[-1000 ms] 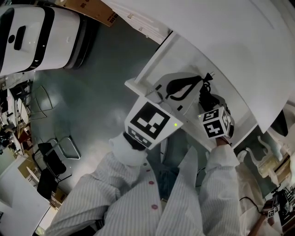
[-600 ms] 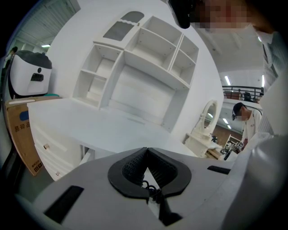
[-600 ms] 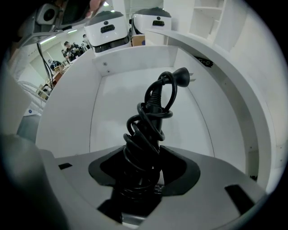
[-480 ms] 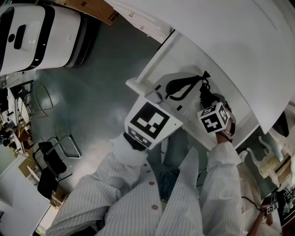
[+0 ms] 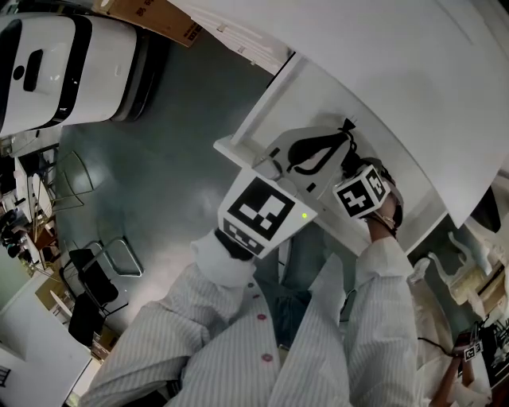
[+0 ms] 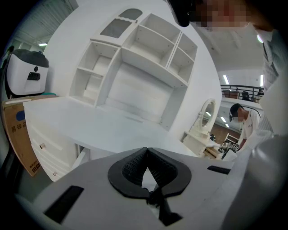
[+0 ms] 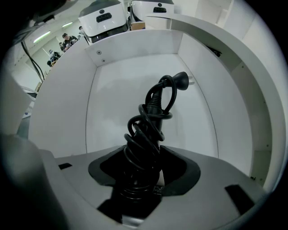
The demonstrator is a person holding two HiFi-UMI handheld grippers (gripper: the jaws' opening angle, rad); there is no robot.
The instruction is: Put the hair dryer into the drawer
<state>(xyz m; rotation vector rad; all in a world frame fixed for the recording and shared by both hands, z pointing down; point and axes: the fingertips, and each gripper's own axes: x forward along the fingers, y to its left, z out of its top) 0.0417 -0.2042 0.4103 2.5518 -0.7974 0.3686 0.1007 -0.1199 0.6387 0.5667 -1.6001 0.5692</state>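
Observation:
The black hair dryer point(image 7: 143, 134), its cord coiled round it and the plug point(image 7: 181, 79) sticking out ahead, sits between the jaws of my right gripper point(image 7: 145, 158), which is shut on it. The gripper holds it inside the open white drawer point(image 7: 130, 49), above the drawer's floor. In the head view the right gripper point(image 5: 351, 168) is over the drawer point(image 5: 254, 107), and the plug point(image 5: 347, 125) points toward the desk. My left gripper point(image 5: 310, 155) hangs beside it over the drawer's near part. Its black pads point(image 6: 130, 168) meet at the tips with nothing between them.
The white desk top point(image 5: 413, 71) overhangs the drawer's far side. Open shelves point(image 6: 144, 54) stand on the desk and a small mirror stand point(image 6: 204, 117) is to the right. A white machine point(image 5: 48, 63), a cardboard box point(image 5: 151, 12) and chairs point(image 5: 95, 274) stand on the floor at left.
My right gripper has carried the hair dryer up and left in the head view, farther over the drawer. The left gripper has hardly moved.

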